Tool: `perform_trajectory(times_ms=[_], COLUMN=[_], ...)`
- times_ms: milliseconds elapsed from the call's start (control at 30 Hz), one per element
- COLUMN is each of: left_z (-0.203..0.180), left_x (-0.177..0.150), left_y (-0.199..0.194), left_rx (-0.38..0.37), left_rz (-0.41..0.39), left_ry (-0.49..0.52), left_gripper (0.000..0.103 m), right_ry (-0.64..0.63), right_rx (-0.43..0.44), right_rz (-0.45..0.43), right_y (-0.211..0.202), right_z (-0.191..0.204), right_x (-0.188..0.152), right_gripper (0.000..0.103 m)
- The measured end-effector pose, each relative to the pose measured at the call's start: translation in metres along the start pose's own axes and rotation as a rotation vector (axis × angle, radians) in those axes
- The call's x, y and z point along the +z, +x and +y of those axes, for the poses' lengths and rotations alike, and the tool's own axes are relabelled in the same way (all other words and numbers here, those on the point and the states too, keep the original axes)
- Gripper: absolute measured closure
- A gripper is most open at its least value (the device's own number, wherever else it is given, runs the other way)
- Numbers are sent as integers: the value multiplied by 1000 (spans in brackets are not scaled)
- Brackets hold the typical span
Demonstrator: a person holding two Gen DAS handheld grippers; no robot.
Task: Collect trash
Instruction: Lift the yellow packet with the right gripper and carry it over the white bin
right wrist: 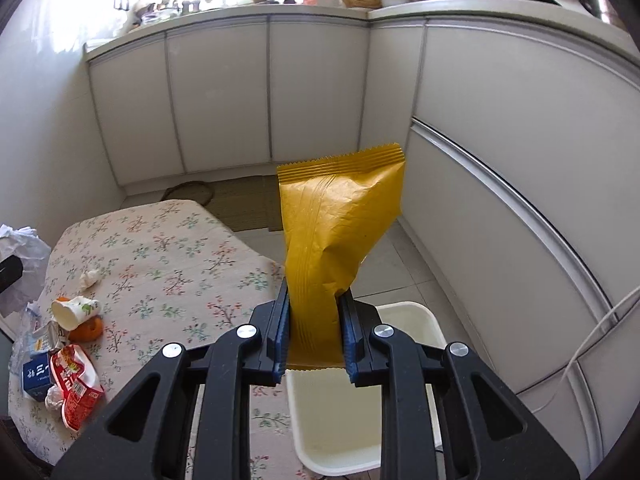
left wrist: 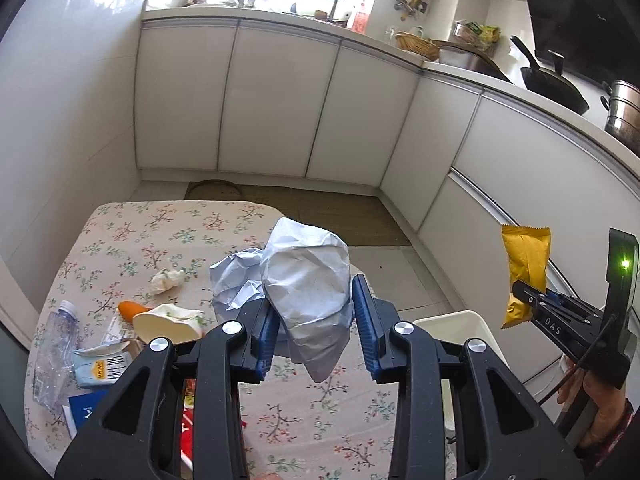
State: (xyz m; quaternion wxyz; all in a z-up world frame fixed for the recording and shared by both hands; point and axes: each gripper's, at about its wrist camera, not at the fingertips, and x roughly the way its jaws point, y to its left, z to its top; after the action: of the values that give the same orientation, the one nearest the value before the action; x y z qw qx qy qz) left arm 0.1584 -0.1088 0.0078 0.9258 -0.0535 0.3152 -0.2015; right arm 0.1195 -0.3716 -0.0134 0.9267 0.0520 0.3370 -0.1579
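My left gripper point(left wrist: 316, 320) is shut on a crumpled pale blue sheet of paper point(left wrist: 308, 276), held above the floral tablecloth point(left wrist: 132, 224). In the right wrist view that paper point(right wrist: 22, 252) shows at the far left edge. My right gripper point(right wrist: 314, 330) is shut on the lower part of a yellow snack wrapper point(right wrist: 340, 232), which stands up between the blue pads. Below it sits an open white bin point(right wrist: 424, 320) beside the table. From the left wrist view, the right gripper point(left wrist: 528, 300) hangs at the right with the yellow wrapper point(left wrist: 526, 264), near the white bin point(left wrist: 476, 322).
On the table lie a paper cup point(left wrist: 168, 322), an orange peel point(left wrist: 130, 310), a tissue wad point(left wrist: 166, 280), a clear plastic bottle point(left wrist: 52, 356), a milk carton point(left wrist: 98, 366), a red wrapper point(right wrist: 76, 384) and a blue box point(right wrist: 36, 376). White cabinets point(left wrist: 280, 108) ring the floor.
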Motion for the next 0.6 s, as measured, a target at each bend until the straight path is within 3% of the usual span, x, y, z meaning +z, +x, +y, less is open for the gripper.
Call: perform_trajectory(times_ms=[267,433,500,600], left_z=[-69,-107,-121,-135], left_x=[-13,-24,-26,-28], left_y=[33,52,60,72], left_rx=[-56,-90,-104,-125], left_rz=[53,83,93,111], left_ry=[72,110,123,129], left_gripper=[70,70,70,70], right_ry=[213,280,296,314], right_rx=[-94,-93,-86,-100], right_rz=[113,127,126,118], right_y=[31,35,34,30], right_z=[-83,-111,-119,-132], right_x=[-14,-22,-24,-26], right_gripper=[79,60,58,41])
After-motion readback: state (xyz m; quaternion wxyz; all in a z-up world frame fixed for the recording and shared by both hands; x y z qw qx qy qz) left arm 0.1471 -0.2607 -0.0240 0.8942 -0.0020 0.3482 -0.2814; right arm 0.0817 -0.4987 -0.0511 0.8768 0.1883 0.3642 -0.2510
